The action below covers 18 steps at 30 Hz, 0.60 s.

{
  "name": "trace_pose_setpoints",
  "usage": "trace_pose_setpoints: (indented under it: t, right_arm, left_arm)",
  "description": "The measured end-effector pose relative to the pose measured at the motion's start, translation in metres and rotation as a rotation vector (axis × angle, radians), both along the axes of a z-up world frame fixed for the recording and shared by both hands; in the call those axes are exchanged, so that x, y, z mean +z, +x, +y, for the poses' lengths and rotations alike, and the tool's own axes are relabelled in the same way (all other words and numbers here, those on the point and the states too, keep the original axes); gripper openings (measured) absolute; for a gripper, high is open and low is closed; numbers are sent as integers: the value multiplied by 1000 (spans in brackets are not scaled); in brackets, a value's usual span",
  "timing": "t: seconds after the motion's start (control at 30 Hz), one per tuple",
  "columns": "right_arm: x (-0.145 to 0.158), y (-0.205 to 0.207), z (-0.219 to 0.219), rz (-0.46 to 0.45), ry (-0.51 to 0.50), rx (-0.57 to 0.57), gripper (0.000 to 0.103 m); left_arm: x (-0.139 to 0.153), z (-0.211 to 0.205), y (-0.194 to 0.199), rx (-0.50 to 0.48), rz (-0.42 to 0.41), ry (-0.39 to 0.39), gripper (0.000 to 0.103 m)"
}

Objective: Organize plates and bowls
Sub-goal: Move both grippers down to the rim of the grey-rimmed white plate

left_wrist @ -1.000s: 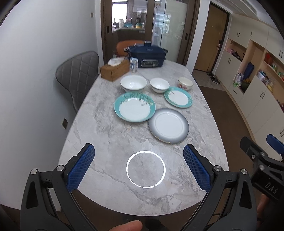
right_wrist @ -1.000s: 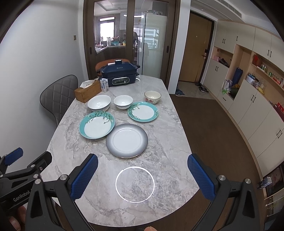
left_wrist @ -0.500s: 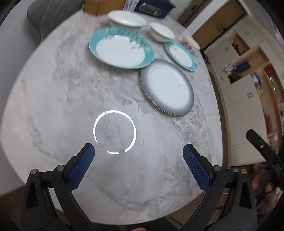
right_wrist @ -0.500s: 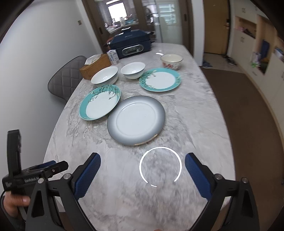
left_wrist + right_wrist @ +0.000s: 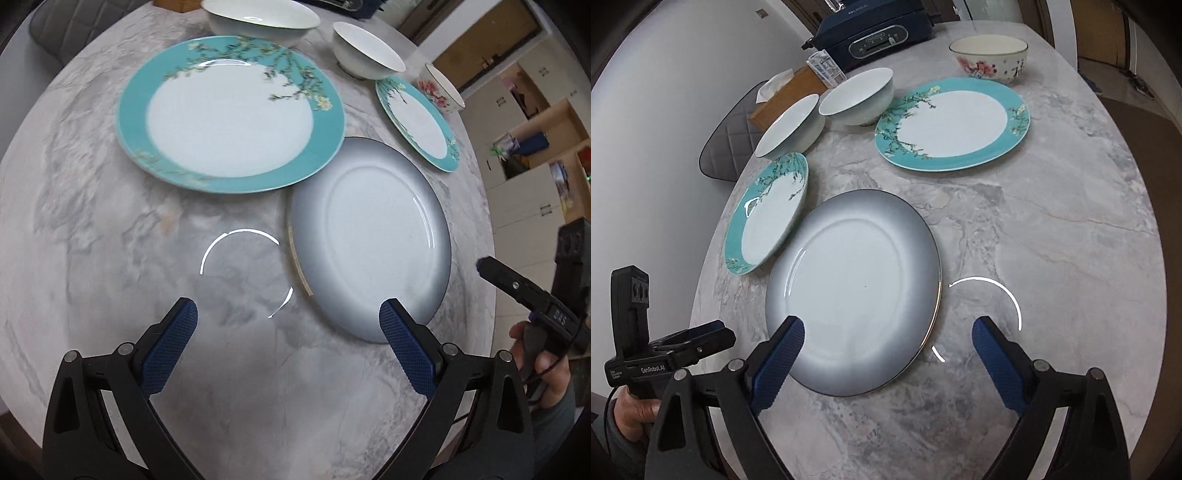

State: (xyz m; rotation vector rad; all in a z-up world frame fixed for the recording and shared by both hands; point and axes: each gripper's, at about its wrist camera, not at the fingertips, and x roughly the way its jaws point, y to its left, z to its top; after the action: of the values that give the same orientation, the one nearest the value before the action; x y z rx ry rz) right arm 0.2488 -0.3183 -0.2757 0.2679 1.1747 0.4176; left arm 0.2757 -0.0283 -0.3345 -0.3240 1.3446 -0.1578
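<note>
I'm bringing both grippers, left (image 5: 288,332) and right (image 5: 888,350), gaping and empty, over the grey plate (image 5: 853,295); nothing's stacked; everything's waiting.

"GenRobot.AI" is printed in white on the left gripper (image 5: 670,363) body, near left in the right wrist view. "DAS" is read, blurred, on the right gripper (image 5: 554,317). The far cooker's (image 5: 875,33) brand lettering is too small to be read.
</note>
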Motion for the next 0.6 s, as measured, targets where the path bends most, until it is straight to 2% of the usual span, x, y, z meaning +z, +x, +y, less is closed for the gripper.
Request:
trace_pose_setpoints:
  t: [0.13, 0.27, 0.5, 0.57, 0.6]
  right_arm:
    - [-18, 19, -13, 35, 92, -12, 80]
    - [-30, 29, -15, 51, 103, 5, 62]
    - [-37, 45, -21, 57, 110, 47, 60]
    - [-37, 50, -21, 53, 116, 62, 59]
    - [-37, 51, -21, 53, 115, 70, 59]
  left_arm:
    - [-18, -8, 26, -34, 17, -13, 99]
    - [-34, -8, 45, -48, 32, -54, 95]
    - [-43, -5, 73, -26, 15, -94, 89]
    - [-43, -7, 79, -35, 16, -104, 83]
    - [-43, -9, 81, -47, 17, -99, 76]
